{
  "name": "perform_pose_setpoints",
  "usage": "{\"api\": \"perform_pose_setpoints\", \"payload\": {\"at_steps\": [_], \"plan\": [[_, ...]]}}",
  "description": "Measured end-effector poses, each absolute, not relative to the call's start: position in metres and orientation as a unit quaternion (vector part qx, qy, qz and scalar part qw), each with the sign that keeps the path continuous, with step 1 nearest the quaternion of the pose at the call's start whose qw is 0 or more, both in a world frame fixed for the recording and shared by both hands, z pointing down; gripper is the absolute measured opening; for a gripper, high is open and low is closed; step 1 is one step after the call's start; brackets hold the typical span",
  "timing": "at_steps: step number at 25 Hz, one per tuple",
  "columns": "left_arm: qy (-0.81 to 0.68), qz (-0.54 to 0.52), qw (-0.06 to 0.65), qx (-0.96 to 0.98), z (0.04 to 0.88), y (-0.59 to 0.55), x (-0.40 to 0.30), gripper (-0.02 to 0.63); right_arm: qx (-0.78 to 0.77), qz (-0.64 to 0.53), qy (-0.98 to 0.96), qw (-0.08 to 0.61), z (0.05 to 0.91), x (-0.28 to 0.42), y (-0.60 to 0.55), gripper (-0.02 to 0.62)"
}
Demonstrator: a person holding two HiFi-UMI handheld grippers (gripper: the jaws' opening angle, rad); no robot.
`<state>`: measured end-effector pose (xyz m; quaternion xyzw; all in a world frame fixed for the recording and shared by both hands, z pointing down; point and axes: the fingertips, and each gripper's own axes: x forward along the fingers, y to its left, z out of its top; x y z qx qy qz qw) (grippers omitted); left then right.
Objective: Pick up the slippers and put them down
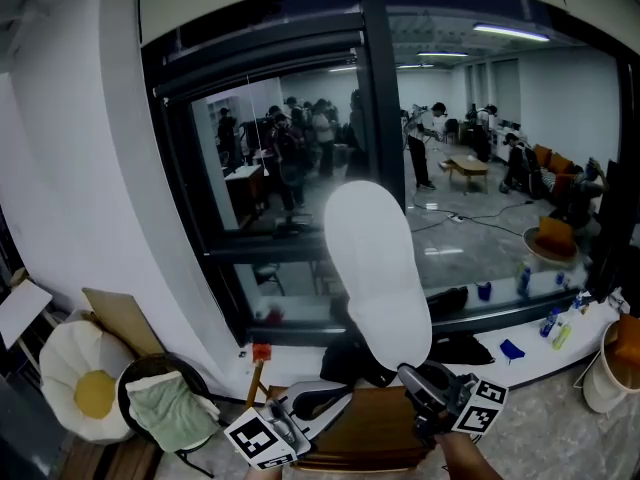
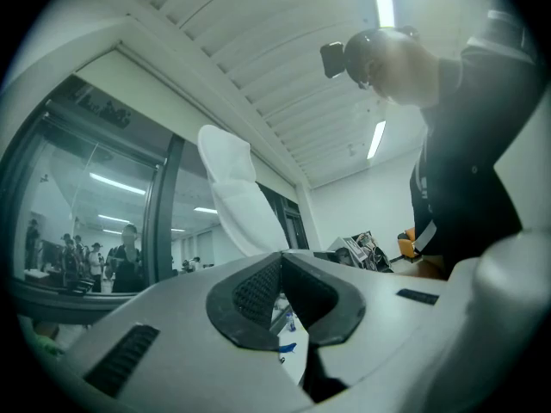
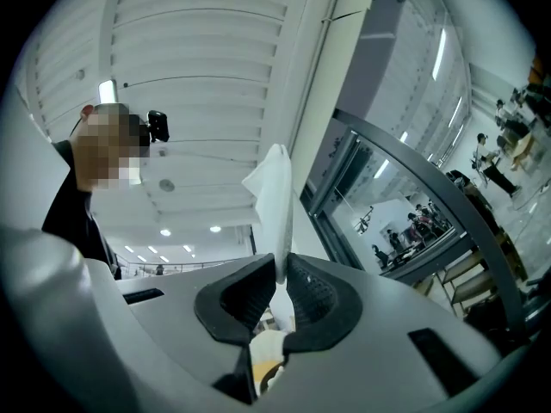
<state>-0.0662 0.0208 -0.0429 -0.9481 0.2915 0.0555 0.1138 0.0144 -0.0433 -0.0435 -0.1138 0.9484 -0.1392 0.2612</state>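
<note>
**Counts: 1 slipper, 2 tools, odds and ends**

- Slipper (image 1: 375, 268): one, white.
- Tools: two, the left tool (image 2: 280, 261) and the right tool (image 3: 282, 274).
- Marker cubes: two, the left cube (image 1: 258, 440) and the right cube (image 1: 482, 405).
- Egg-shaped cushion (image 1: 80, 383): one.
- Black basket (image 1: 140, 376): one, holding one green cloth (image 1: 170, 408).
- White bucket (image 1: 603, 386): one.
- Small bottles (image 1: 523, 280): at least four along the window ledge (image 1: 540, 356). The rest are too small to count.
- People (image 1: 300, 138): a crowd, too blurred to count.
</note>
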Motion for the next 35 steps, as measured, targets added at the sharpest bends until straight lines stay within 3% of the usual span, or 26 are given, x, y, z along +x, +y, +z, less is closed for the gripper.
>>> {"api": "perform_pose_setpoints", "payload": {"at_steps": [20, 35], "plan": [[0.289, 0.057, 0.057, -0.954, 0.005, 0.005, -0.061, 0.012, -0.133, -0.201, 0.932, 0.271, 0.001, 0.028, -0.063, 0.049], [0.301, 0.028, -0.103, -0.948, 0.175, -0.031, -0.073, 0.012, -0.195, -0.335, 0.899, 0.205, 0.189, 0.024, -0.089, 0.049]]}}
